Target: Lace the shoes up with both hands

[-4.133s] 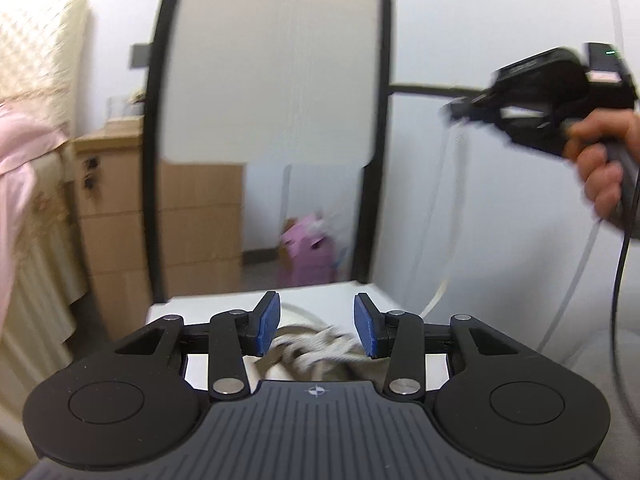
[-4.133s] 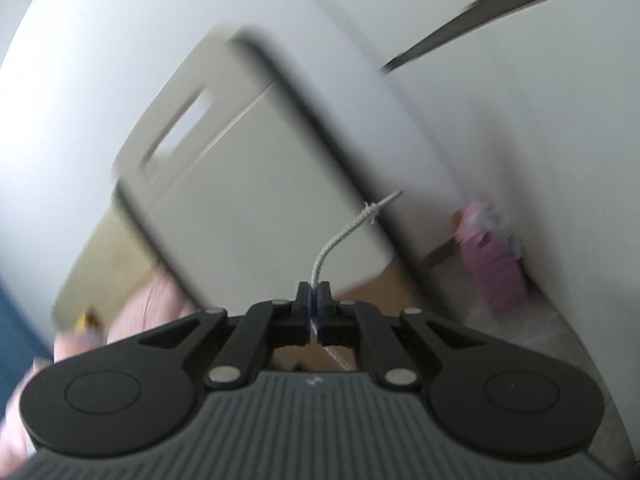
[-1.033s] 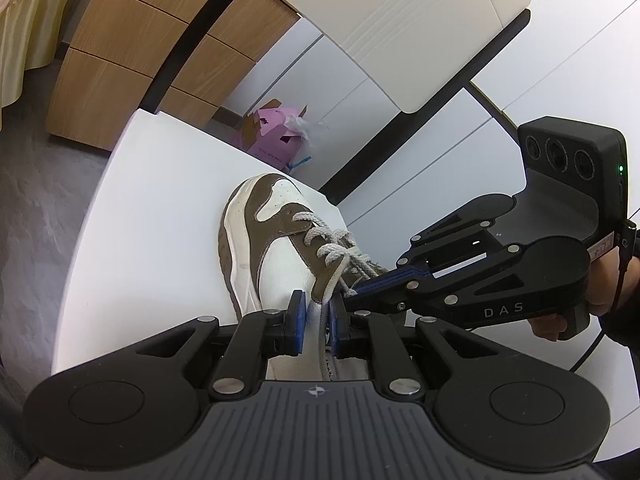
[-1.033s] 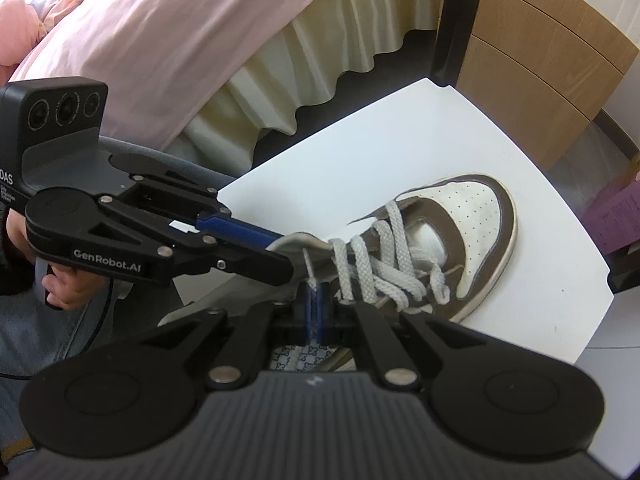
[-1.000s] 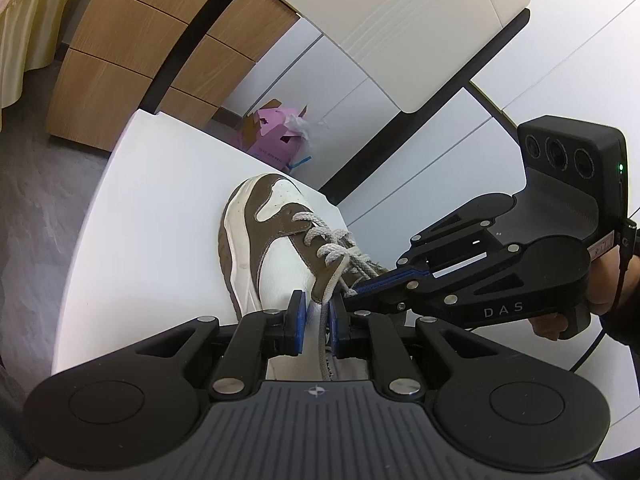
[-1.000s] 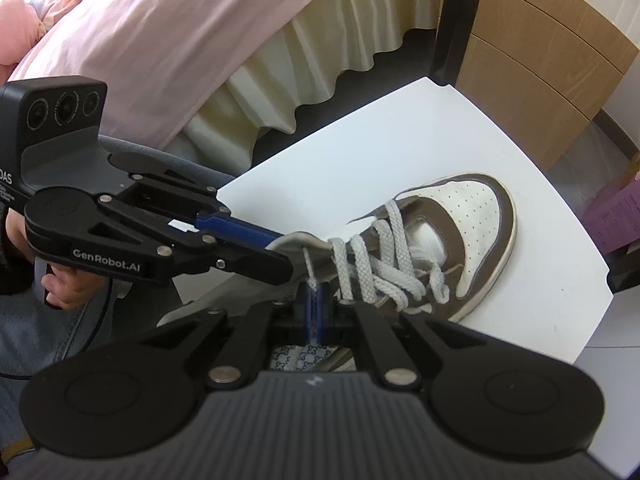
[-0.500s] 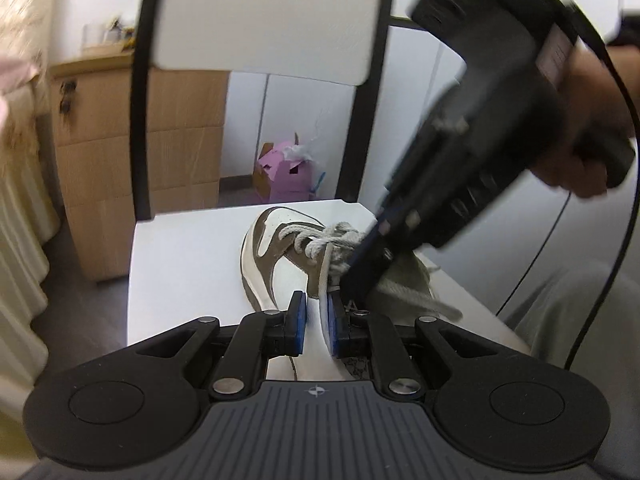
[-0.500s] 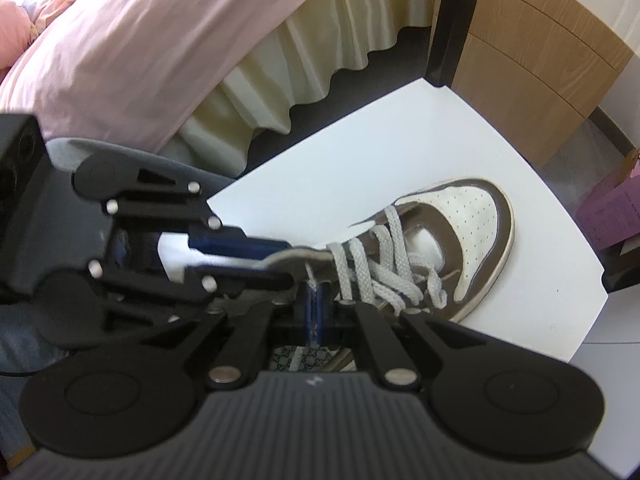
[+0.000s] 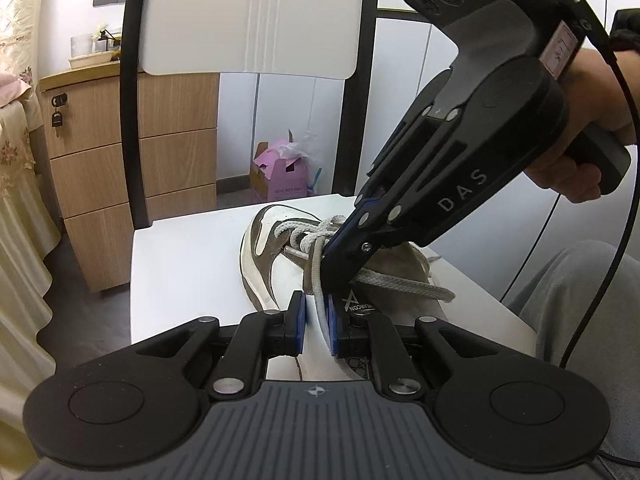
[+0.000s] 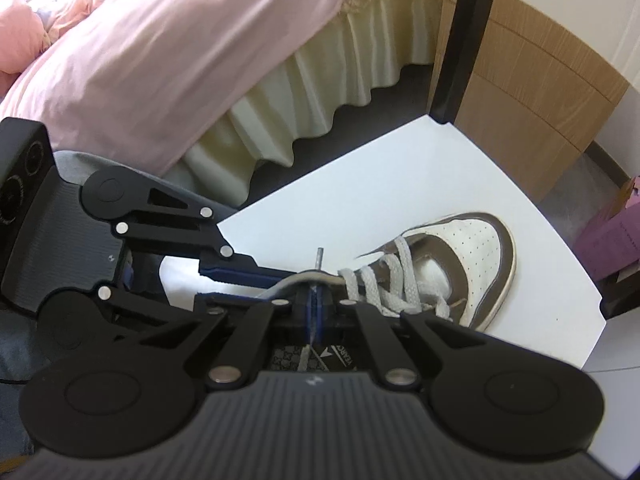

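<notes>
Chair seat (image 9: 180, 256): white, carrying the sneaker, as a second ago.
Sneaker (image 10: 472, 248): brown-and-white, in the middle of the seat, toe toward the chair back; unmoved.
Right claw (image 10: 314, 304): pressed tight on a grey lace (image 10: 316, 276) above the sneaker's tongue, now steeper over it than a second ago.
Left claw (image 9: 316, 322): narrow gap; lace strand (image 9: 318, 276) runs between the pads, grip uncertain.

left gripper (image 9: 316, 322) narrowly parted; right gripper (image 10: 314, 304) apparently pinched closed.
</notes>
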`<state>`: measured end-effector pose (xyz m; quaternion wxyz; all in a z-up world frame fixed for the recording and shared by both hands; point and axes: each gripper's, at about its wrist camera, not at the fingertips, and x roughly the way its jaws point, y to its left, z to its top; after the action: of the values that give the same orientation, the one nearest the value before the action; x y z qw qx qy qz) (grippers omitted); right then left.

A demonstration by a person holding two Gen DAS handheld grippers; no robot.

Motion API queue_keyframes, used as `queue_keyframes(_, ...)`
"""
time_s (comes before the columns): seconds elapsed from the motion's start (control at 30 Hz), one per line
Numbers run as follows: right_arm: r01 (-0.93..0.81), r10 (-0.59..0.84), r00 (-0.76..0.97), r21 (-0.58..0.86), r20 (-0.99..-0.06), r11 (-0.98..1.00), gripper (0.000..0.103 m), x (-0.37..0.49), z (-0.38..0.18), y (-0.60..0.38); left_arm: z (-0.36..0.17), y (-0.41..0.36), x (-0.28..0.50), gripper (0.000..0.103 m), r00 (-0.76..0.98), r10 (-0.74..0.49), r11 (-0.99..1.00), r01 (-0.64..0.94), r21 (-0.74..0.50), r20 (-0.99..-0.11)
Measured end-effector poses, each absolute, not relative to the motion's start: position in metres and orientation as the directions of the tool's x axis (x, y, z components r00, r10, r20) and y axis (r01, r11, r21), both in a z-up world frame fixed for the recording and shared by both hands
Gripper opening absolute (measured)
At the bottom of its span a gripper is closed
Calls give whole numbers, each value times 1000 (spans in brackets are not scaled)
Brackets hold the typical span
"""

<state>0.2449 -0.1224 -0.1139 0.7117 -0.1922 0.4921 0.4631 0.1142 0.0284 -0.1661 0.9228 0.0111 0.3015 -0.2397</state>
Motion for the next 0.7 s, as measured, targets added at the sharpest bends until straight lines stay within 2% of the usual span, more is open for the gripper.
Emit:
queue_keyframes(0.1,-849,479,91,184,-873,495,7,245,-109,-129,-166,27,113,14,705,-432,884,455,-109,-562)
queue_keyframes(0.17,-848,486,87,191,-870,495,25,246,-103,-133,-165,26,113,14,706,-429,884,457,-101,-563)
queue_keyframes(0.23,-846,495,85,199,-865,495,31,248,-94,-136,-165,25,112,14,708,-426,884,459,-92,-563)
queue_keyframes(0.43,-813,523,66,258,-850,522,30,264,-81,-118,-165,22,110,14,715,-416,884,463,-66,-563)
queue_keyframes(0.53,-830,449,43,218,-892,514,30,266,-96,-95,-165,22,109,14,716,-415,884,463,-62,-562)
queue_keyframes(0.6,-845,392,39,179,-919,505,24,264,-106,-84,-166,22,108,14,716,-414,883,465,-58,-561)
queue_keyframes(0.67,-856,354,34,155,-934,493,9,260,-110,-76,-166,20,108,14,714,-415,880,473,-49,-564)
queue_keyframes(0.7,-862,337,43,135,-941,488,5,260,-110,-73,-166,18,108,14,713,-414,877,478,-39,-565)
